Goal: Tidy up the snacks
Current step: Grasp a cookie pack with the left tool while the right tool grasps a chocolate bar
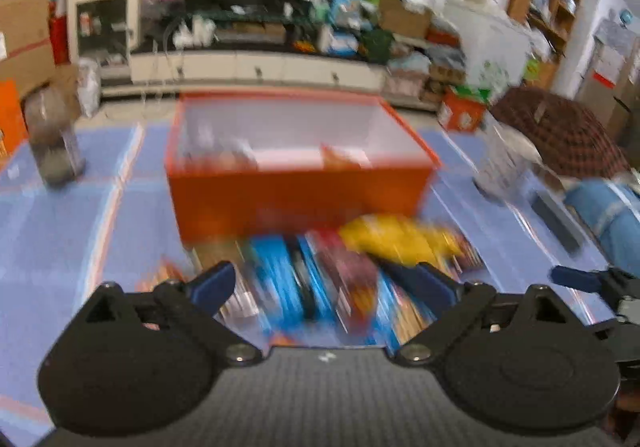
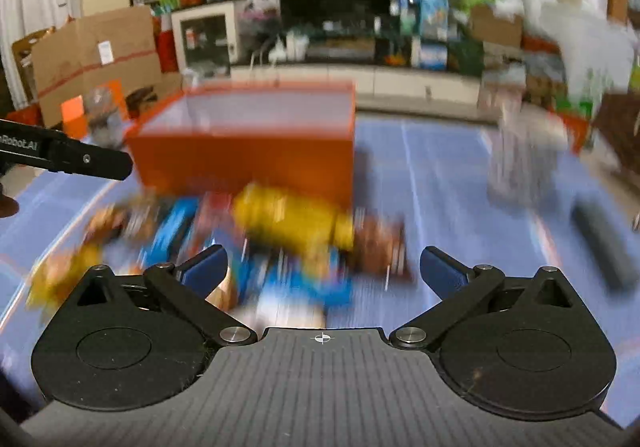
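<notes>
Orange box stands open on blue floor mat, few packets inside. We see blurred snack pile just before it, yellow bag on top. Left hand-held gripper and right hand-held gripper spread wide, nothing pinched.

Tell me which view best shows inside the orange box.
Left wrist: it looks down over the orange box's near wall onto its white interior and blurred contents. Right wrist sees the box mostly side-on, with only the far inner wall visible.
</notes>
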The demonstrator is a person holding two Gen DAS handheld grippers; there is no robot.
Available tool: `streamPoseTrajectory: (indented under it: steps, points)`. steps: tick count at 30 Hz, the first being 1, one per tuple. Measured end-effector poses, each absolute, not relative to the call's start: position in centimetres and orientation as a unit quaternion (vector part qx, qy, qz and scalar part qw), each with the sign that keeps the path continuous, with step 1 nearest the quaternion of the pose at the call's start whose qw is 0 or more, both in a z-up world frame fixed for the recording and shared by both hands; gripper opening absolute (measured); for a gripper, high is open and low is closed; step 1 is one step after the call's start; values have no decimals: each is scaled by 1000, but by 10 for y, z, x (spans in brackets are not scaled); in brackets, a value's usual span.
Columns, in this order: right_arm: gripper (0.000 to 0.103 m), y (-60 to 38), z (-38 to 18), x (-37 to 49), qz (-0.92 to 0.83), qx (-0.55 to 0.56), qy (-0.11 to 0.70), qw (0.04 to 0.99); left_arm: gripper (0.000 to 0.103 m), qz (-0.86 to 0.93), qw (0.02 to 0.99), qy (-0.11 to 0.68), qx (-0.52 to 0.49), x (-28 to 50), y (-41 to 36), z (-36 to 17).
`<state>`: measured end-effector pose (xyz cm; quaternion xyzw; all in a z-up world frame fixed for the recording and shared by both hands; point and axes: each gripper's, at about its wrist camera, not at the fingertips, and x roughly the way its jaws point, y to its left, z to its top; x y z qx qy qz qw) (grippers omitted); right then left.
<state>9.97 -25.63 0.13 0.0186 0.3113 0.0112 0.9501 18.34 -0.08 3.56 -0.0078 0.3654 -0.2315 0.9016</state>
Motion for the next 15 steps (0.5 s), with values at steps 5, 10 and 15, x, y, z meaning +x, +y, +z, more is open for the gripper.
streamPoseTrajectory:
  steps: [5,10,15]
  points:
    - [96,-259,-40,47,12,11,344,939,94,-252,885,391,29,124,-15,0]
    - [95,-256,-50,39,29,-26,344,938,94,-282,878,372,102,103,-36,-17]
    - [93,-255,-59,54,65,-60,361,928,89,-321,864,354,159,113,-64,-32]
